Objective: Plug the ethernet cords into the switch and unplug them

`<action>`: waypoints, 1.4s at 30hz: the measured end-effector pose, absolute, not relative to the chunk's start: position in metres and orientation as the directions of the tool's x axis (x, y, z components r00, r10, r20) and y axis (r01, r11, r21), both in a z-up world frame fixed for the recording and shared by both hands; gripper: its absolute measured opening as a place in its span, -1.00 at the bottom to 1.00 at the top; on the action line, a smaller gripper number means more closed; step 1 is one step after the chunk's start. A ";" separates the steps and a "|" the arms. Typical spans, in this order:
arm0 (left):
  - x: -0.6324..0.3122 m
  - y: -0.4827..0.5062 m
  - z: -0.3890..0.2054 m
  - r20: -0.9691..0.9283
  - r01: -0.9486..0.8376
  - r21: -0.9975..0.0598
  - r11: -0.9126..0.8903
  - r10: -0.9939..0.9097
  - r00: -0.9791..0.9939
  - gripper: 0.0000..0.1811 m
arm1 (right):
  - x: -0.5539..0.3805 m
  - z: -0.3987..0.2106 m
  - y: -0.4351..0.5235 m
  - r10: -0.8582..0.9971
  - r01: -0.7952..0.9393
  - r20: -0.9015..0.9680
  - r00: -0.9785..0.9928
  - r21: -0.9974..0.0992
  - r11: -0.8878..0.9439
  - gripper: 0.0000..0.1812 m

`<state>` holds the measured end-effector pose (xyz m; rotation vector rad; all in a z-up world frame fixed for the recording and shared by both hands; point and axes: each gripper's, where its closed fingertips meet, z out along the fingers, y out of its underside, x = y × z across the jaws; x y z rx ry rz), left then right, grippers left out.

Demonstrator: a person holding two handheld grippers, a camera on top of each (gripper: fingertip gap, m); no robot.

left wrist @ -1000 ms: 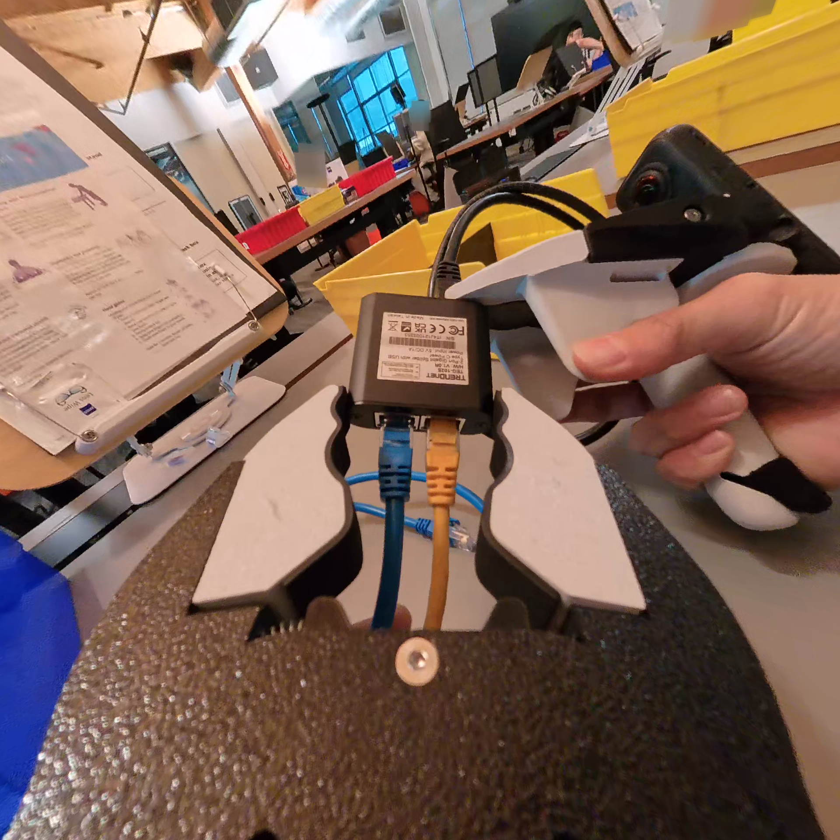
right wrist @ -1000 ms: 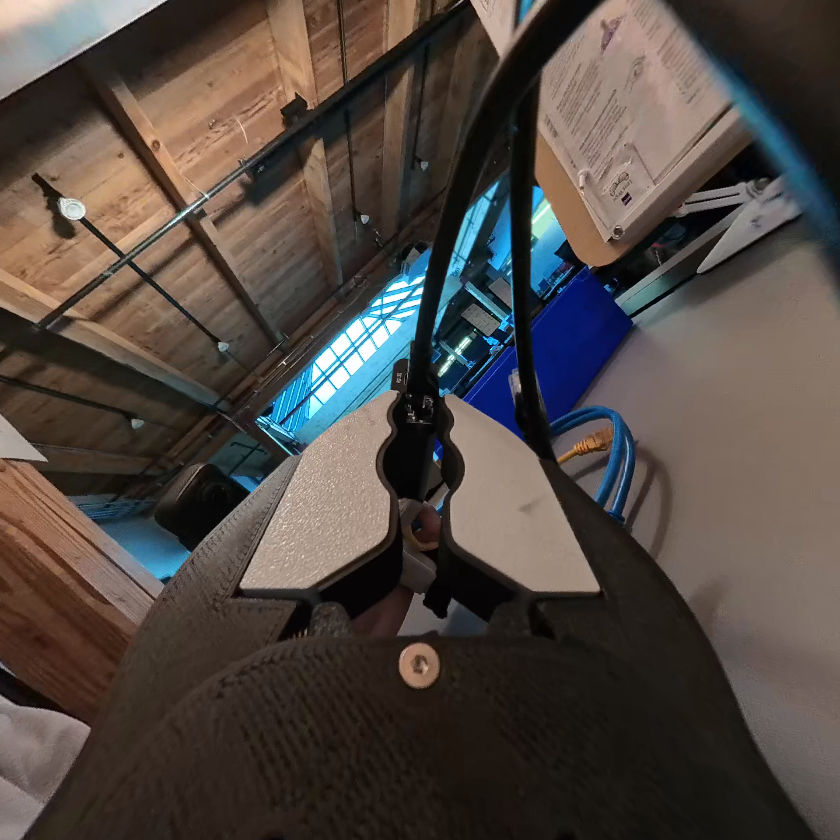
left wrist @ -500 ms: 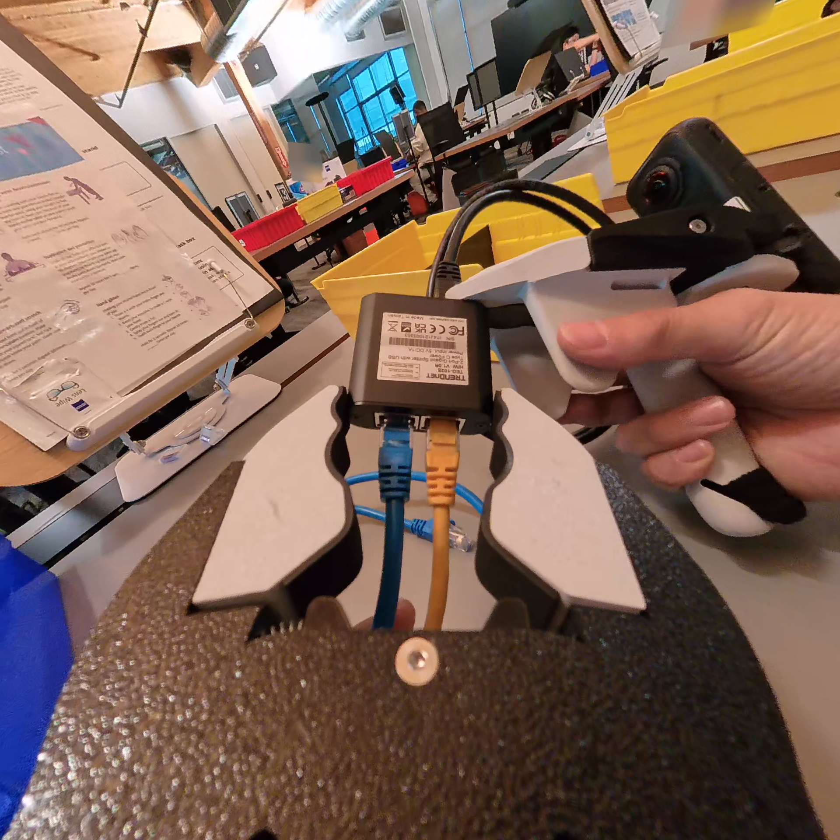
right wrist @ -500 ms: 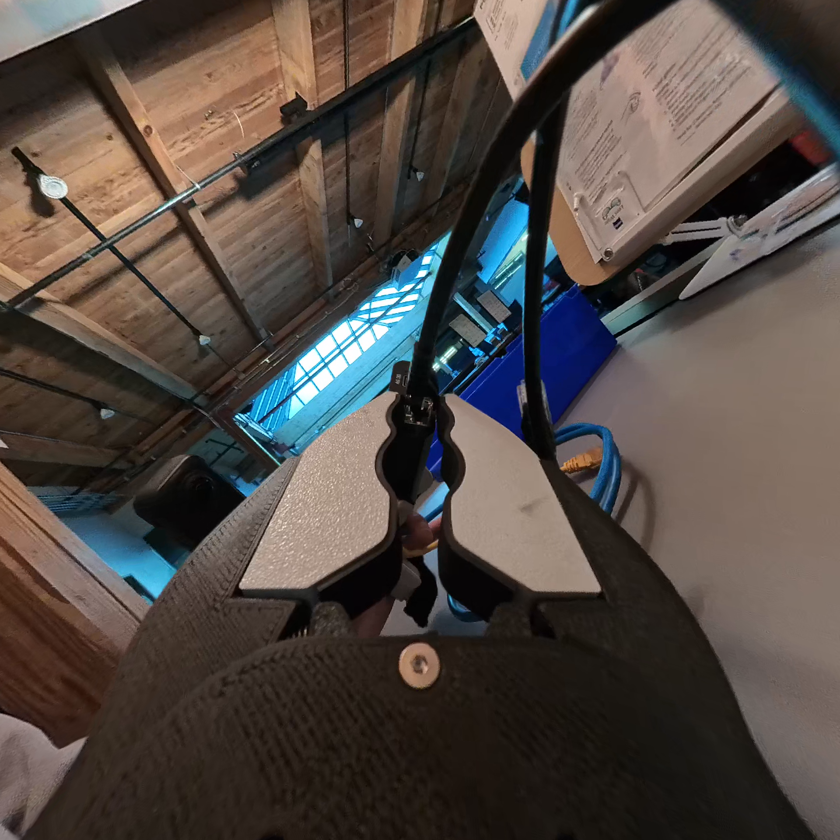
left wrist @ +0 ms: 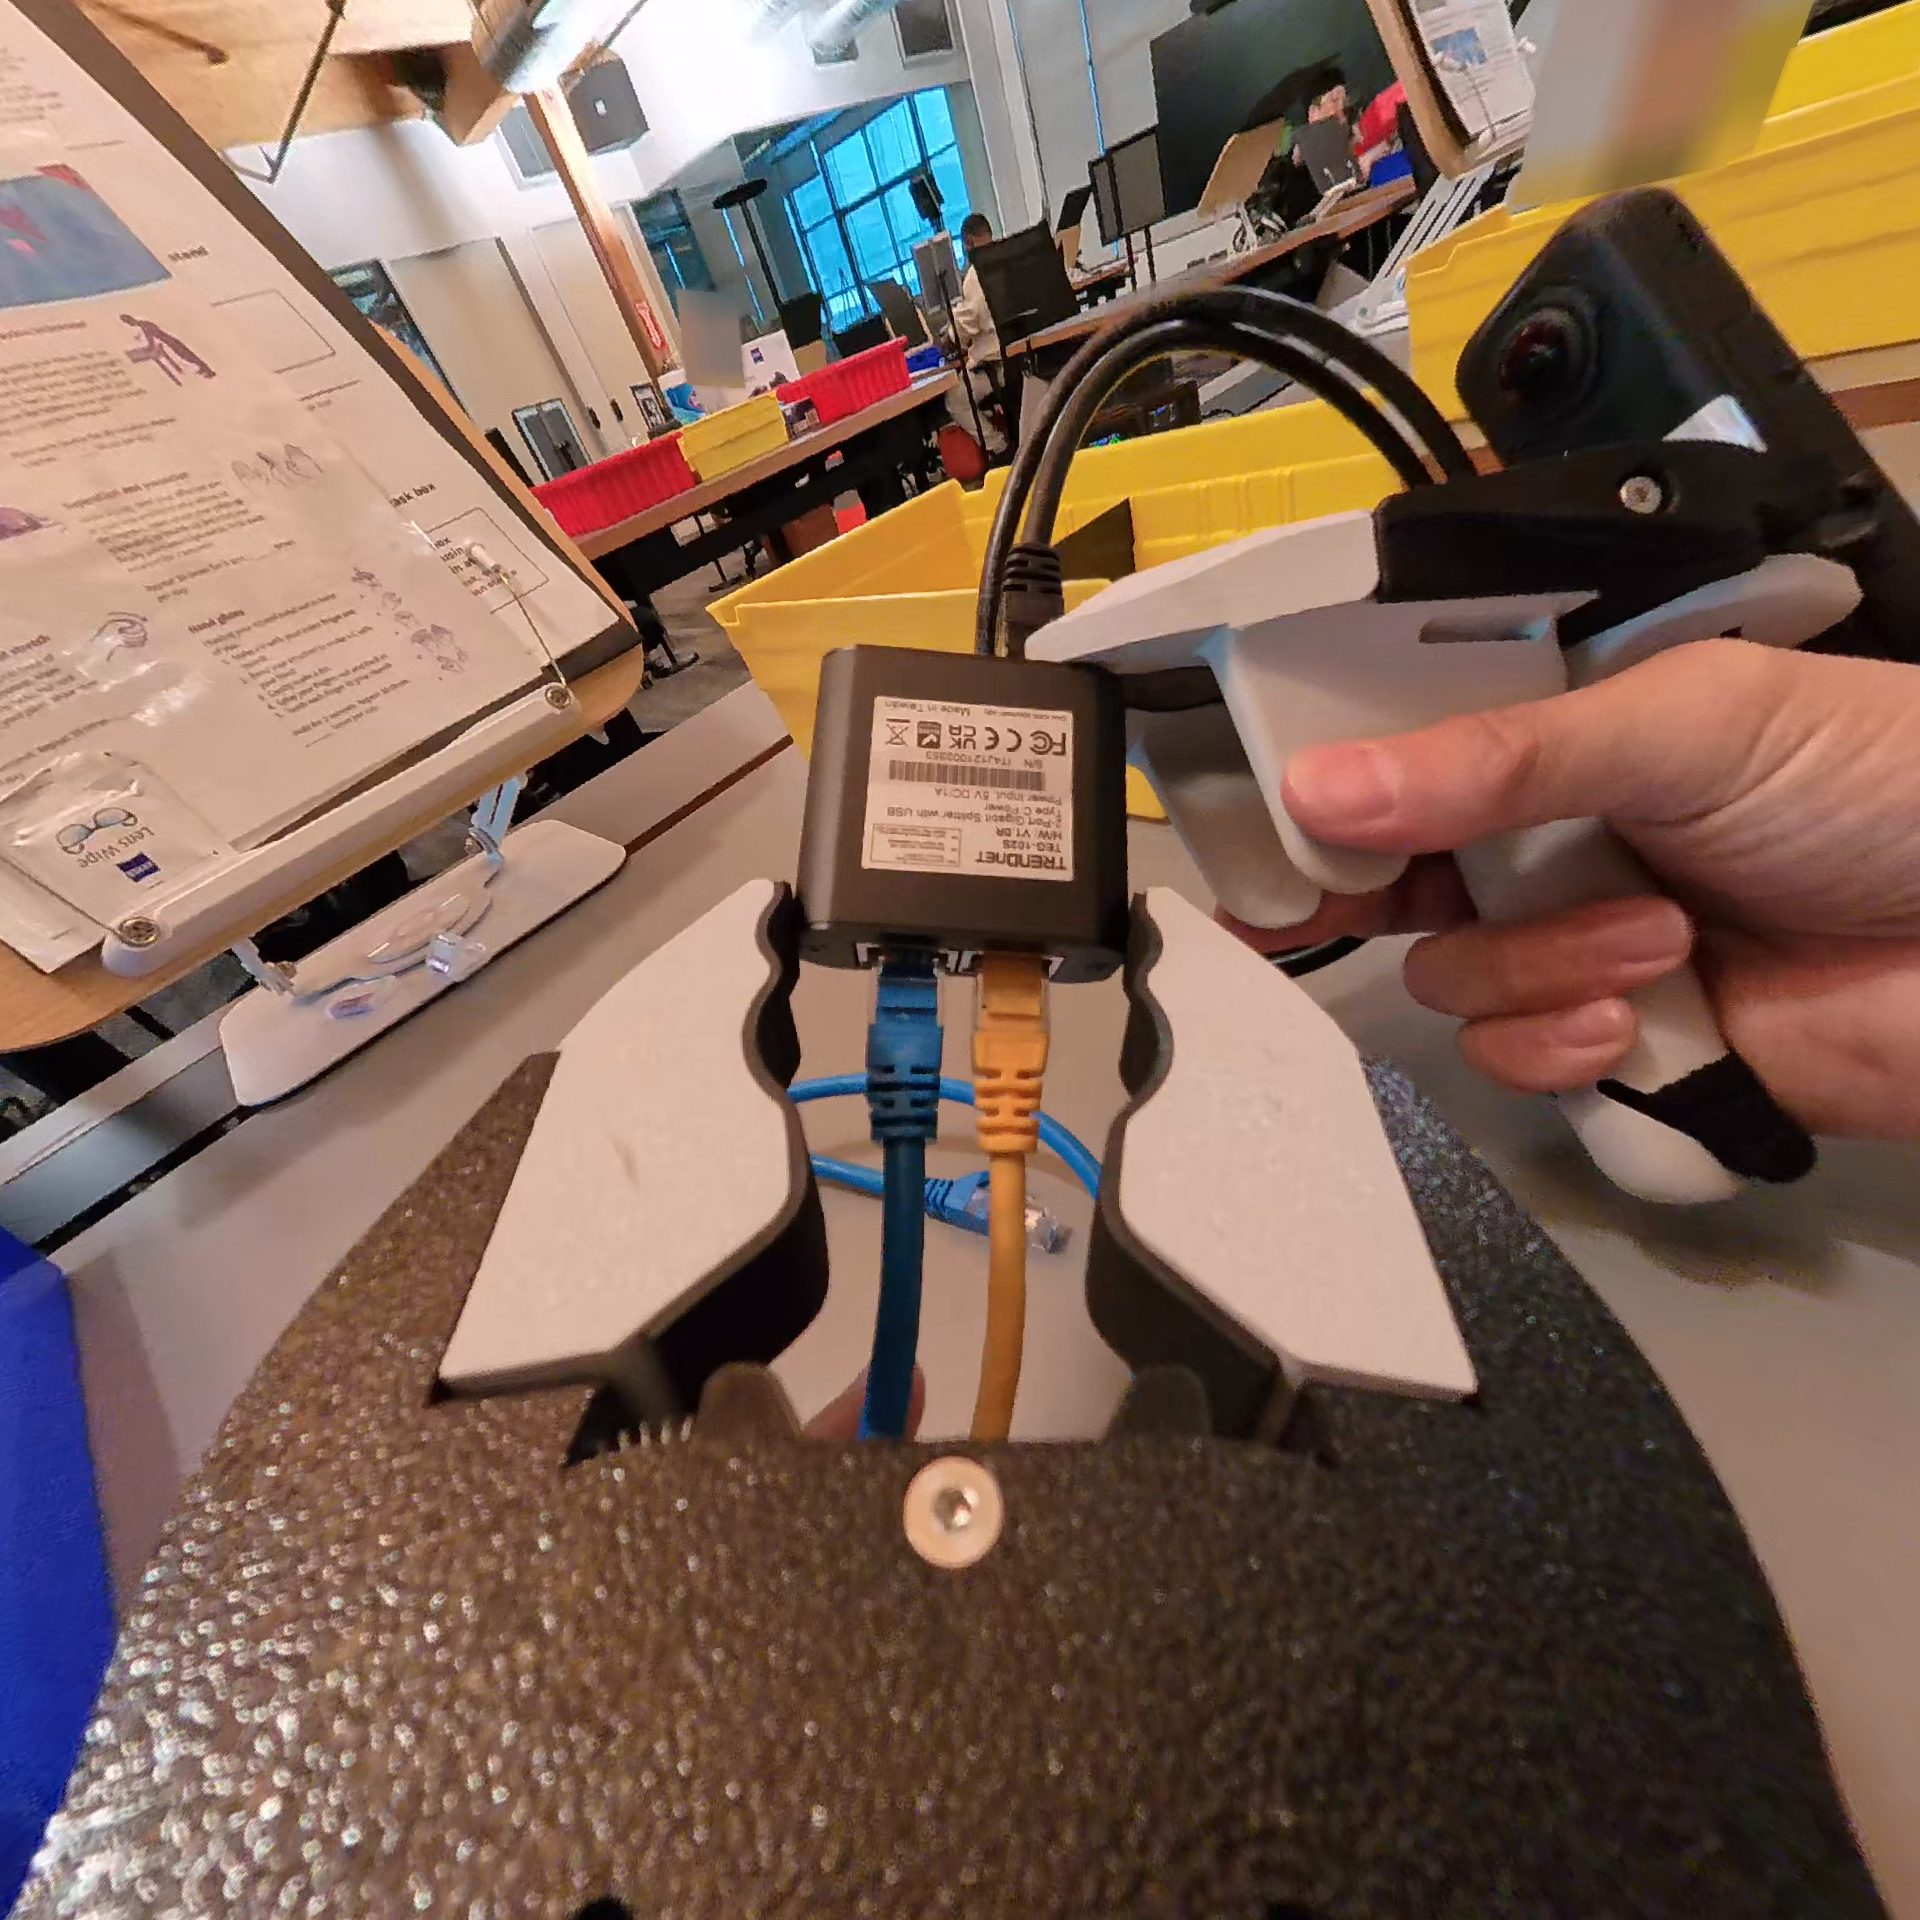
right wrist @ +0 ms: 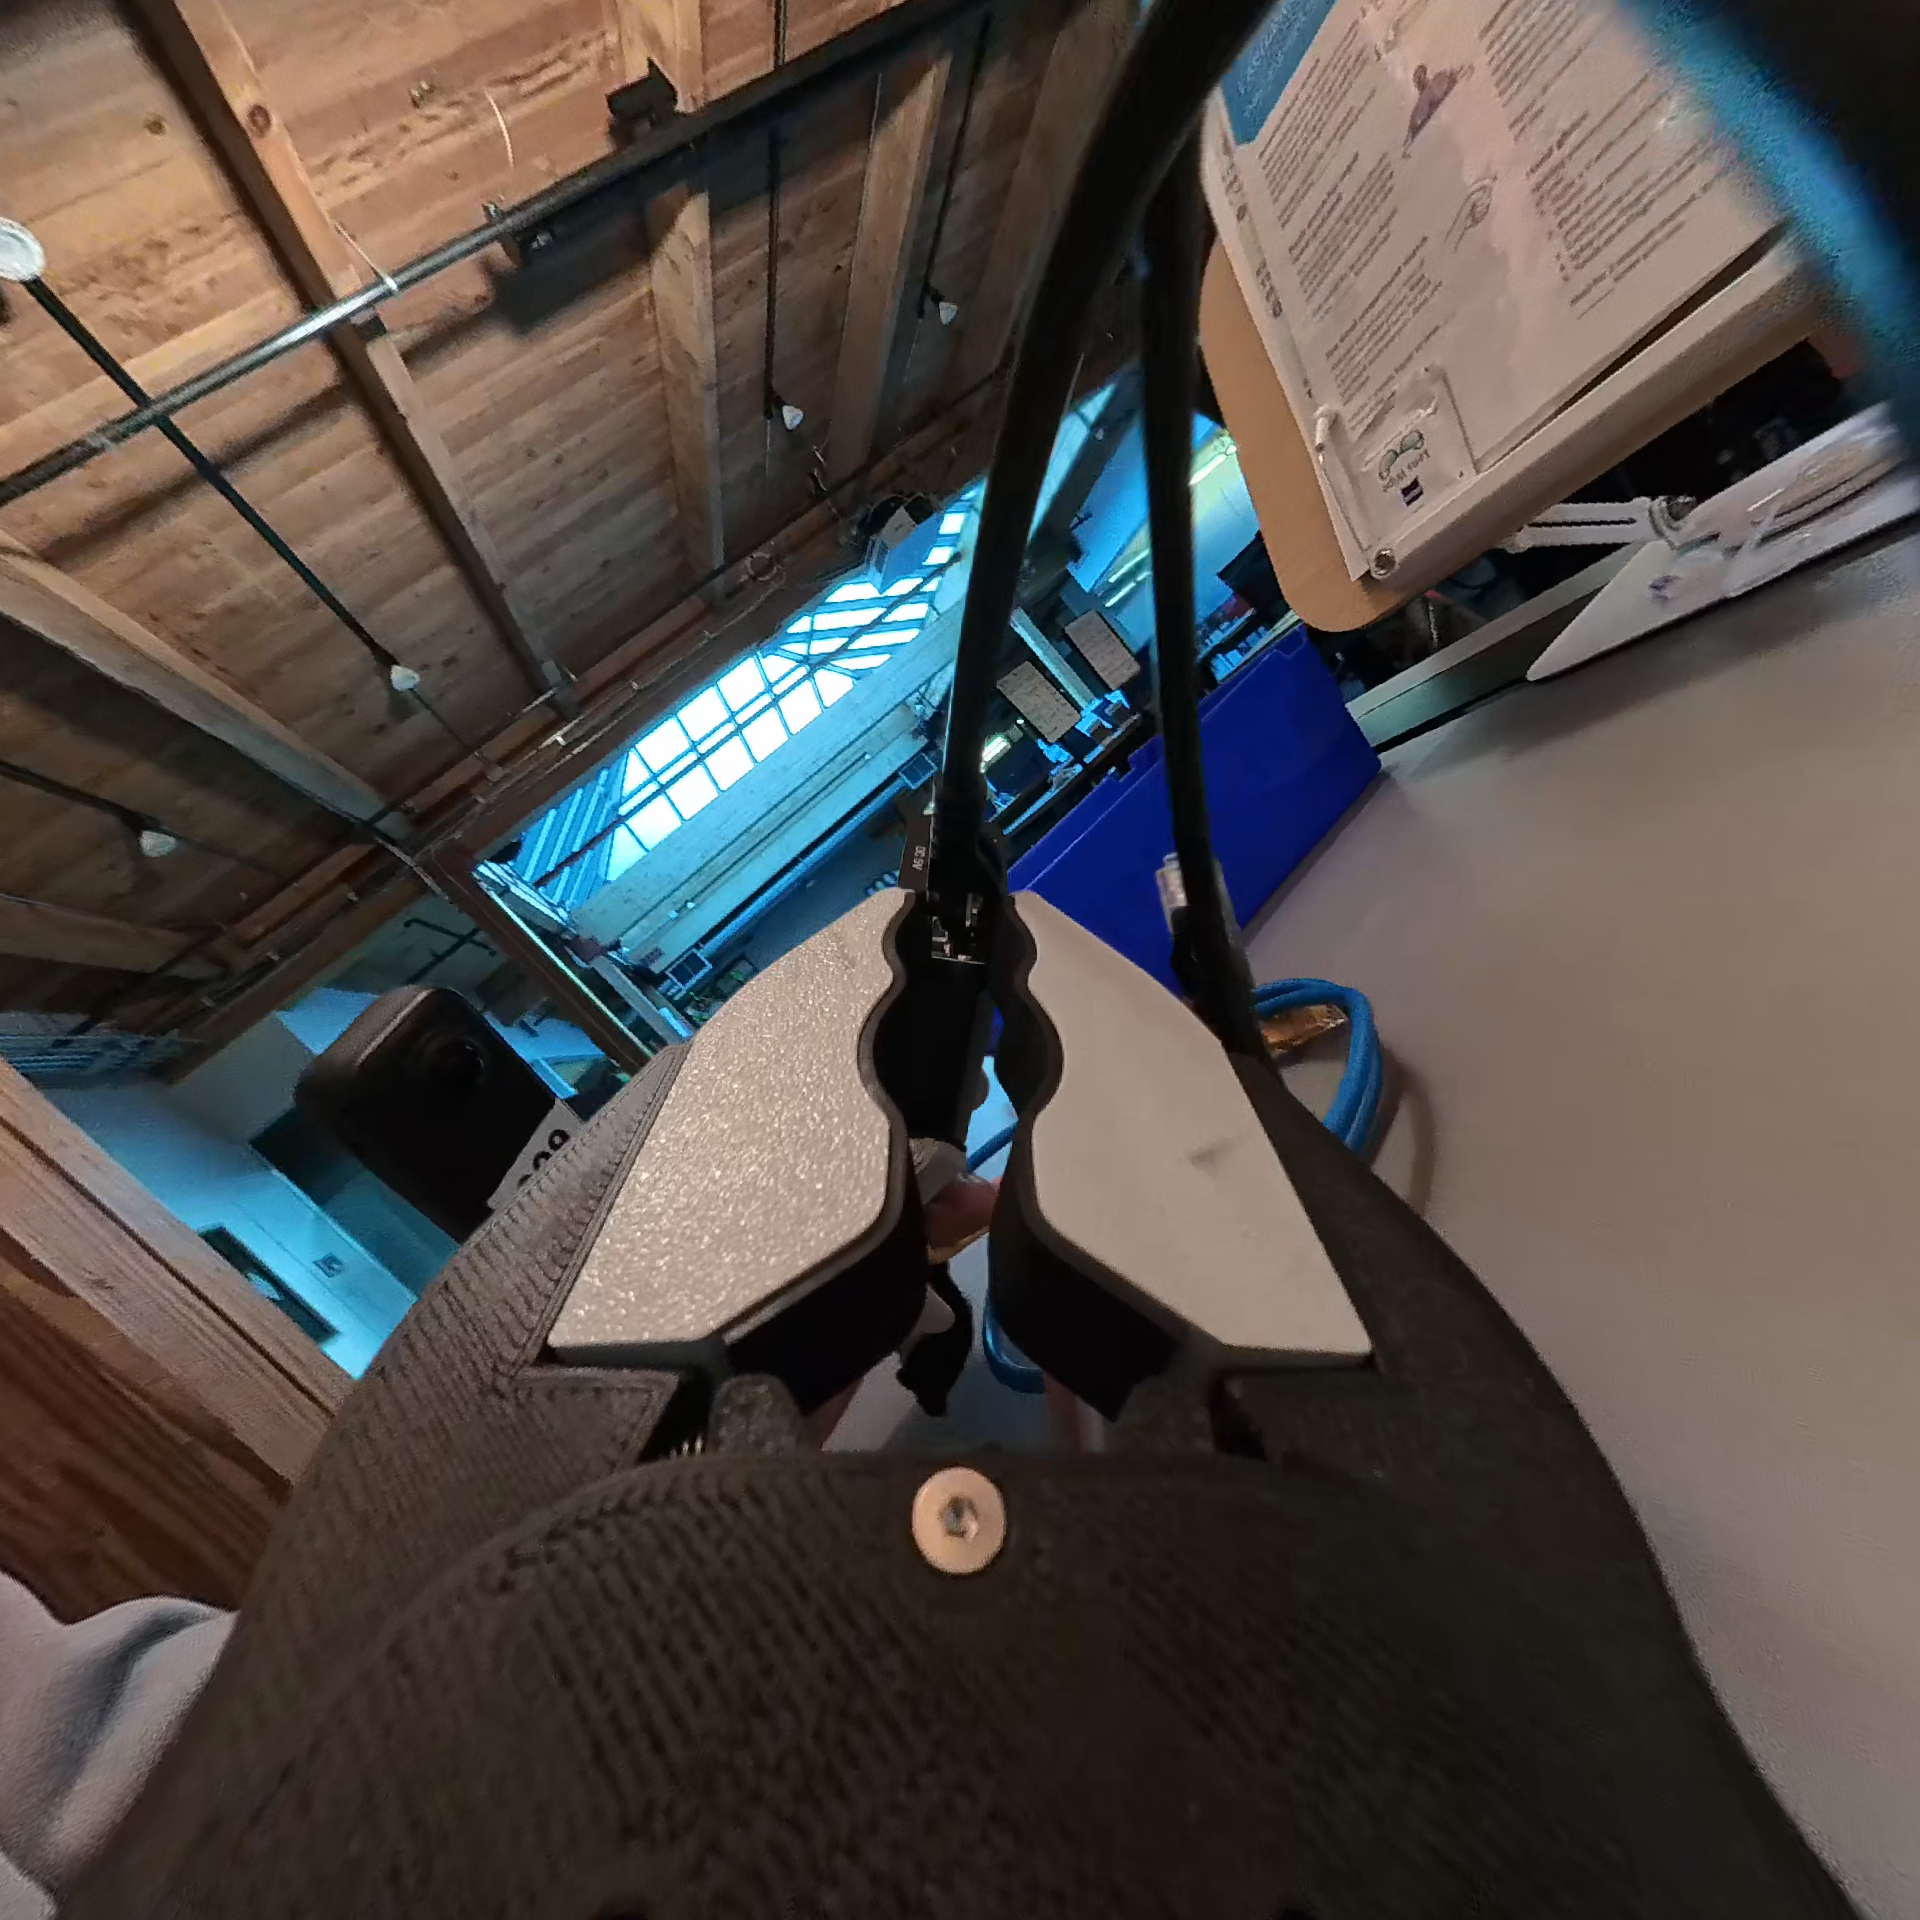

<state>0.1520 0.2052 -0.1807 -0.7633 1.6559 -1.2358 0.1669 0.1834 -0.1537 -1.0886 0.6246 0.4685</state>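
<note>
Where the left wrist view begins, nearest: left tool [left wrist: 961, 920], fingers spread partway and closed against both sides of the switch.
Switch [left wrist: 966, 810]: small black box, held clear of the worktop, labelled face up.
Blue cord [left wrist: 900, 1195]: plugged into the switch's left port, running back between the fingers.
Yellow cord [left wrist: 1006, 1174]: plugged into the port beside it.
Spare blue cable [left wrist: 961, 1195]: coiled on the worktop [left wrist: 1683, 1382] beneath.
Right tool [right wrist: 961, 940]: nearly closed, pinching a black plug [right wrist: 951, 977] on a black cable [left wrist: 1143, 353] that loops from the switch's far end.
Hand [left wrist: 1683, 862]: wrapped around the right tool's handle.
Document stand [left wrist: 260, 582]: left, tilted.
Yellow bins [left wrist: 1195, 540]: behind.
</note>
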 end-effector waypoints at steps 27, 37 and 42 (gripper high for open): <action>0.150 0.201 -0.175 -0.308 0.093 -0.951 0.294 -0.887 -0.343 -0.35 | 0.167 -0.149 0.180 0.125 -0.669 -0.690 0.713 -0.614 0.420 -0.87; 0.148 0.203 -0.171 -0.372 0.093 -0.927 0.364 -0.852 -0.368 -0.35 | 0.166 -0.150 0.178 0.215 -0.776 -0.783 0.584 -0.460 0.432 -0.87; 0.149 0.206 -0.172 -0.349 0.086 -0.935 0.343 -0.857 -0.380 -0.35 | 0.166 -0.152 0.181 0.205 -0.774 -0.788 0.580 -0.457 0.438 -0.87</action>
